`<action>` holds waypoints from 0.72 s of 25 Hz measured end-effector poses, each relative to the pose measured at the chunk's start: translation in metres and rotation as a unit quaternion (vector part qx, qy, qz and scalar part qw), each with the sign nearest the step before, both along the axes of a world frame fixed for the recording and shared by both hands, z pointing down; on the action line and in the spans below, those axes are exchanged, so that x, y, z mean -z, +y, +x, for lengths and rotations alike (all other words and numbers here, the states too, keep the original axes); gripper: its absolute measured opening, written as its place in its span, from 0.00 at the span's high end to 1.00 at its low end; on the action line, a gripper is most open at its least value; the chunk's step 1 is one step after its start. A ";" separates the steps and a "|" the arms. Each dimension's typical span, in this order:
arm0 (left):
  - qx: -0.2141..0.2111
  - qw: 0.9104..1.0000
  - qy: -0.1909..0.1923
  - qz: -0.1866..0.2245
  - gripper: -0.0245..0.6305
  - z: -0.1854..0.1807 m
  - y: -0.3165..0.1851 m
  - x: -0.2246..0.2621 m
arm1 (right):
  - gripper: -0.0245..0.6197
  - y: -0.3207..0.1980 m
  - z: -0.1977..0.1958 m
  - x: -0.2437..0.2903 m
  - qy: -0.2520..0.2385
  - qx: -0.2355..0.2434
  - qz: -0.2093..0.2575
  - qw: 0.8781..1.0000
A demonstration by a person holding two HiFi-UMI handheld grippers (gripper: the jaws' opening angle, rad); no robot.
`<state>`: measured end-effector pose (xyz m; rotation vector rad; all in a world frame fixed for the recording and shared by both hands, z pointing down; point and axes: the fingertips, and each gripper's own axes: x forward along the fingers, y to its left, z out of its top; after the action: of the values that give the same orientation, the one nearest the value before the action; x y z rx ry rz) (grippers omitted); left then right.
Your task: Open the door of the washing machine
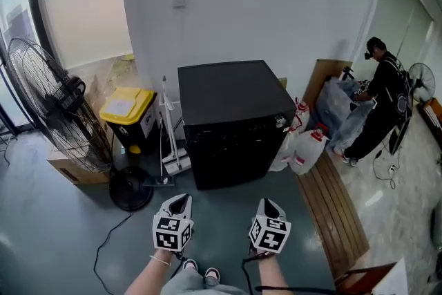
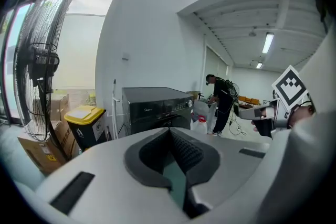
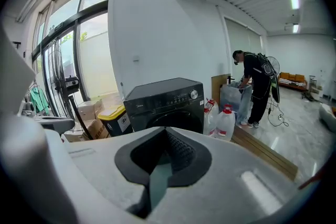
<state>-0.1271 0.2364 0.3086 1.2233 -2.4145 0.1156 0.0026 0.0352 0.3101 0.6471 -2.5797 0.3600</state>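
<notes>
1. White walls and a teal floor frame the black washing machine (image 1: 235, 114), which stands against the wall between a yellow-lidded bin (image 1: 128, 110) and plastic jugs (image 1: 307, 148).
2. Its round front door (image 1: 231, 159) is closed and untouched, so the whole task appears to lie ahead.
3. Left gripper (image 1: 181, 200) and right gripper (image 1: 268, 204) hover side by side, well apart from the machine, both with jaws pressed together and nothing between them.
4. The machine looks dark and glossy, with a control dial (image 3: 193, 94) at its upper right.

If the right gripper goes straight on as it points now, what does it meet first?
Probably the front door of the black box-shaped washing machine, low down; depth is unclear, so perhaps the grey floor first.
</notes>
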 end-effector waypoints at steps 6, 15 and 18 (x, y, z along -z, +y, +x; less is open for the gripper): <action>-0.009 1.000 0.004 -0.002 0.96 -0.023 -0.012 -0.004 | 0.95 -0.004 -0.017 -0.011 0.014 -0.004 -0.009 1.000; -0.025 1.000 0.002 0.015 0.96 -0.080 -0.043 -0.007 | 0.95 -0.025 -0.068 -0.003 0.017 -0.009 0.013 1.000; -0.028 0.999 0.003 0.023 0.96 -0.102 -0.054 -0.006 | 0.95 -0.034 -0.089 0.003 0.017 -0.009 0.021 1.000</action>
<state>-0.2286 0.1827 0.3143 1.3095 -2.3917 0.0746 -0.0863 0.0013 0.3067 0.6854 -2.5579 0.2981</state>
